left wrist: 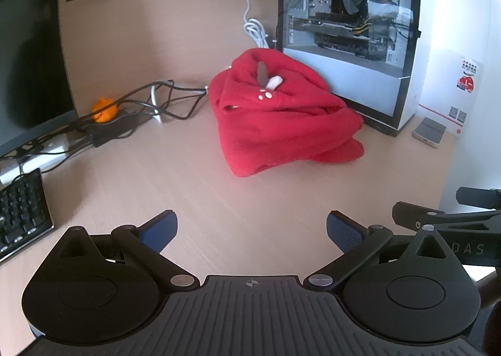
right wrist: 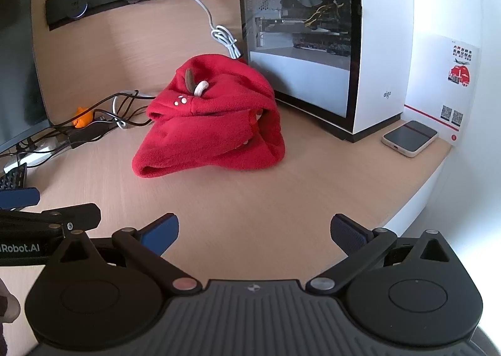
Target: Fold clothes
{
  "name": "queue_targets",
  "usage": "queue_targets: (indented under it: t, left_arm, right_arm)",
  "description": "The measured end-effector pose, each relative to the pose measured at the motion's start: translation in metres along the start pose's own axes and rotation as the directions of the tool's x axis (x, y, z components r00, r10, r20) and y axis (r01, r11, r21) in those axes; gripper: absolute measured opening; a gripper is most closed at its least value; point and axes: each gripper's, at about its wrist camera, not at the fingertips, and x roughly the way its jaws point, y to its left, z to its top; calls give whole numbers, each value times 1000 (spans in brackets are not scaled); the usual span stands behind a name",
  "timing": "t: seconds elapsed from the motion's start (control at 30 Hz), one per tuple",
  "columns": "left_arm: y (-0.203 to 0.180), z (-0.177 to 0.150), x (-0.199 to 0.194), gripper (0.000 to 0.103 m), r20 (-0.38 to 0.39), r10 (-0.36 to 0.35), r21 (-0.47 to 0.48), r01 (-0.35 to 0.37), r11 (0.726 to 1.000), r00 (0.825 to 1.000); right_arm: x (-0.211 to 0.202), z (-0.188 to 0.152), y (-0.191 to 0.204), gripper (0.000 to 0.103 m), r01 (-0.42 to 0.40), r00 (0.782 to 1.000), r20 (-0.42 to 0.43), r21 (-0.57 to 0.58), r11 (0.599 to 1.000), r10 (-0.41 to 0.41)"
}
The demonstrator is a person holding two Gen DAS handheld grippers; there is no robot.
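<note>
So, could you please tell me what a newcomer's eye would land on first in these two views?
The bright red fleece garment stands out first, lying in a folded bundle in the middle of the wooden desk. Just behind it to the right stands a white computer case with a clear side panel showing its insides. In the foreground, the left tool and right tool are both open, holding nothing.

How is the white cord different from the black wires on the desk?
The white cord hangs down from a wall socket and ends in a tidy looped bundle just behind the red fleece garment. The black wires lie loose and tangled flat on the desk, farther left by the orange toy. Both sit at the back of the desk.
</note>
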Motion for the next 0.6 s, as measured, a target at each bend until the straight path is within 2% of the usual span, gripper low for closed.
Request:
queue_targets:
  t: [0.6]
  left_arm:
    - [-1, 6, 9, 103, 2, -2, -21, 2, 1000, 1000]
  right_arm:
    - [5, 5, 2, 103, 2, 1000, -2, -18, 1000, -2]
